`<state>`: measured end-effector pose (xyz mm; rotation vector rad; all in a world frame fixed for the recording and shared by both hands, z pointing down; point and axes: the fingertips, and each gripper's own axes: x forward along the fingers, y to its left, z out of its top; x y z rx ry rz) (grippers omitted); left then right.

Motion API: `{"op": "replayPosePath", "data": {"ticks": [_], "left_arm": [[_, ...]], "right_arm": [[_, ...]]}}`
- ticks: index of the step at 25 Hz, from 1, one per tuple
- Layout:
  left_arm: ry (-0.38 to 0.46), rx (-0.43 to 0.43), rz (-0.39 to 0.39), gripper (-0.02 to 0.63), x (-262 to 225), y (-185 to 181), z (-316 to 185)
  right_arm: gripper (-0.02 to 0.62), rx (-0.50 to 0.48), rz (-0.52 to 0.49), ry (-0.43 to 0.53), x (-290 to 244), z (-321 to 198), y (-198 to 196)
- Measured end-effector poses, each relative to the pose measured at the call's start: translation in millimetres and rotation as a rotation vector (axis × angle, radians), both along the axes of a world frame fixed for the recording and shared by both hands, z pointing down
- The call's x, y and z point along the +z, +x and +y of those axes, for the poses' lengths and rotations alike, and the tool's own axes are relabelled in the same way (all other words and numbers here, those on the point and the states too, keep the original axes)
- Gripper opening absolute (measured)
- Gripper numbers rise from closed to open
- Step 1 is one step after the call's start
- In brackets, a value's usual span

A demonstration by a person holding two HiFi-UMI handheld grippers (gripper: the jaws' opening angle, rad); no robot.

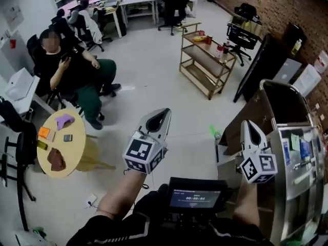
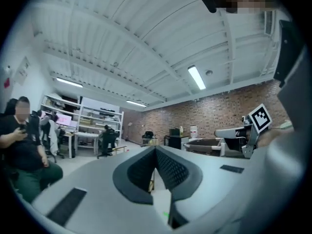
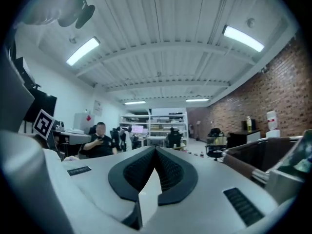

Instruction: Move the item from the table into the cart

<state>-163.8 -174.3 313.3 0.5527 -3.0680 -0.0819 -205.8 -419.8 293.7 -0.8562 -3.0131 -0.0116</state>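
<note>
Two large fixtures bound the work area. A metal cart (image 1: 279, 82) stands at the right against the brick wall (image 1: 277, 4), and a wooden shelf trolley (image 1: 202, 55) stands further out on the floor with small goods on its upper shelves. A seated person (image 1: 72, 68) occupies a chair at the left, just behind the round table (image 1: 77, 147). A black chair (image 1: 20, 152) stands against the table's left side.

Items on the table, by size:
- brown item (image 1: 56, 160), at the near edge
- purple item (image 1: 64, 120), at the far edge
- orange item (image 1: 44, 132), at the left edge
- small dark item (image 1: 67, 137), near the middle

All four lie apart from one another, and none is in the cart.

Open floor separates the table from the left gripper (image 1: 165, 111), which is well apart from it. The right gripper (image 1: 246, 122) is just beside the cart's near wall.

Jaws: each gripper's own view shows its two jaws brought together at the tips, with only the room beyond them. Neither gripper grips or touches any item.

Pose: both forearms reach forward from the lower edge of the head view, side by side. Both grippers are held roughly level, marker cubes facing up.
</note>
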Motion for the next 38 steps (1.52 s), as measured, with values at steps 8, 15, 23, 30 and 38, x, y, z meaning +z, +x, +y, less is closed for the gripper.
{"op": "replayPosePath", "data": {"ticks": [8, 15, 23, 30, 38], "left_arm": [[0.017, -0.494, 0.032, 0.005, 16.5, 72.1, 185.8], [-0.023, -0.739, -0.019, 0.005, 13.7, 161.7, 353.6], [0.004, -0.971, -0.018, 0.005, 29.7, 261.2, 526.5], [0.037, -1.149, 0.029, 0.005, 60.5, 294.6, 637.3], [0.018, -1.325, 0.053, 0.005, 62.0, 265.1, 753.4]], "right_arm": [[0.005, -0.452, 0.034, -0.021, 23.1, 218.0, -41.9], [0.005, -0.682, 0.016, -0.035, 19.0, 432.2, 0.5], [0.005, -0.921, -0.004, -0.007, 30.8, 647.5, 70.8], [0.005, -1.115, 0.014, 0.026, 52.9, 801.6, 91.7], [0.005, -1.353, 0.049, 0.045, 53.4, 981.2, 67.6]]}}
